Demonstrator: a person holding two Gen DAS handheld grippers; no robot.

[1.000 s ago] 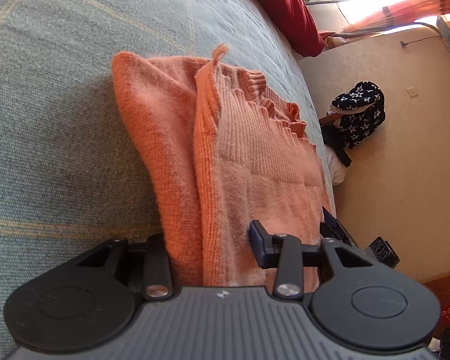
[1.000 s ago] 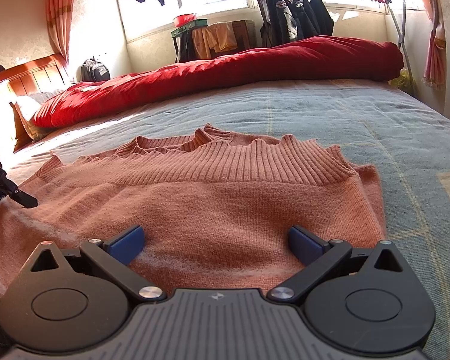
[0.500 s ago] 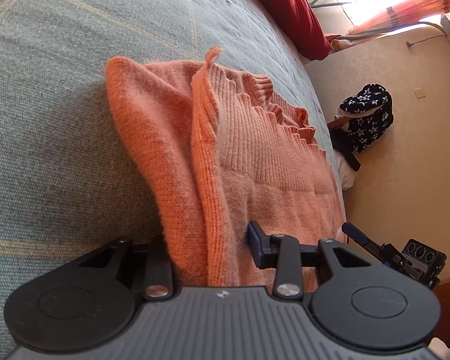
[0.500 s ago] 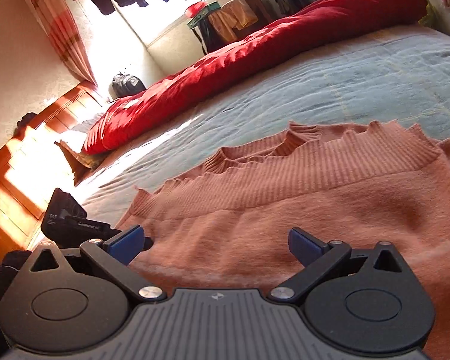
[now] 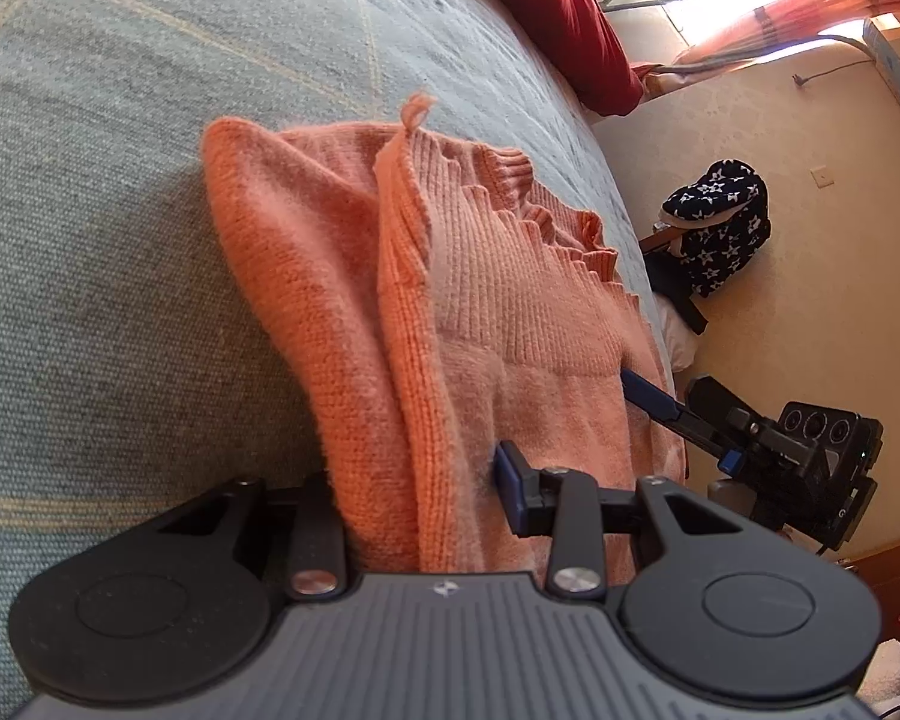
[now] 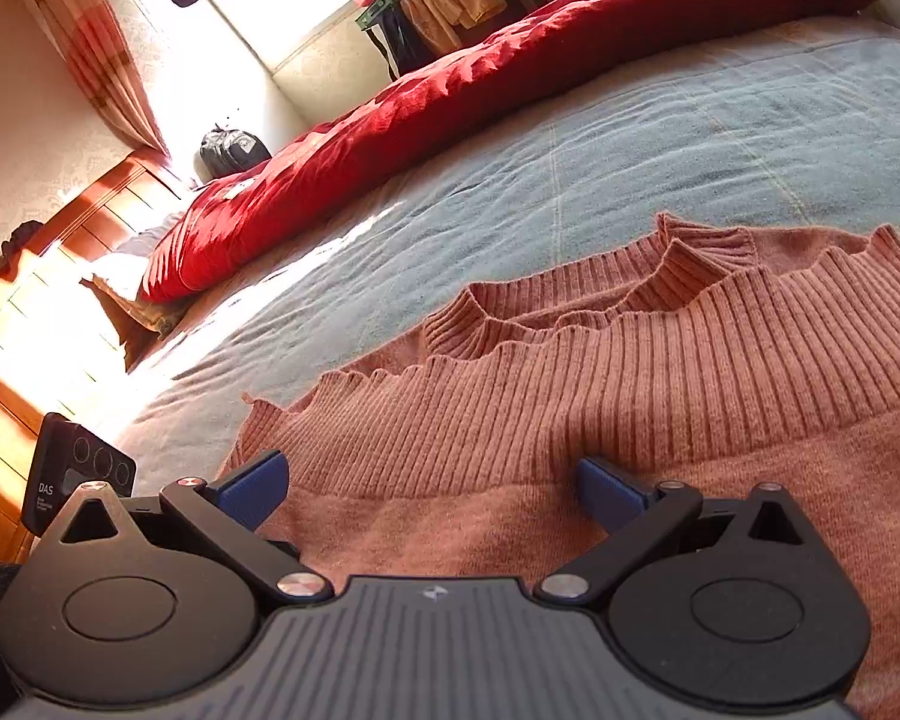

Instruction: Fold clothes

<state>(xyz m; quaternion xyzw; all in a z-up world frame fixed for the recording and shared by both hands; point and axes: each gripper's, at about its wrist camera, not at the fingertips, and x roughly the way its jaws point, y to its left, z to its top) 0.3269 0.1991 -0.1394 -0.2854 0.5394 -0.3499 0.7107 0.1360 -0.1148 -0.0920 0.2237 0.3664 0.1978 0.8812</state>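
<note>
Spread across the grey-blue bed cover [image 6: 660, 138], near its edge, an orange sweater [image 5: 498, 324] is laid folded. Its thick fold is clamped between the narrowed fingers of the left gripper [image 5: 420, 492]. The right gripper [image 6: 432, 483] is held wide open, fingers resting on the knit.

My left black two-finger gripper [image 5: 420, 486]: jaws clamped on a thick fold of the orange knit sweater [image 5: 480, 300]. My right black gripper [image 6: 432, 480]: jaws spread wide, blue pads [image 6: 609, 489] resting on the sweater, nothing gripped.
</note>
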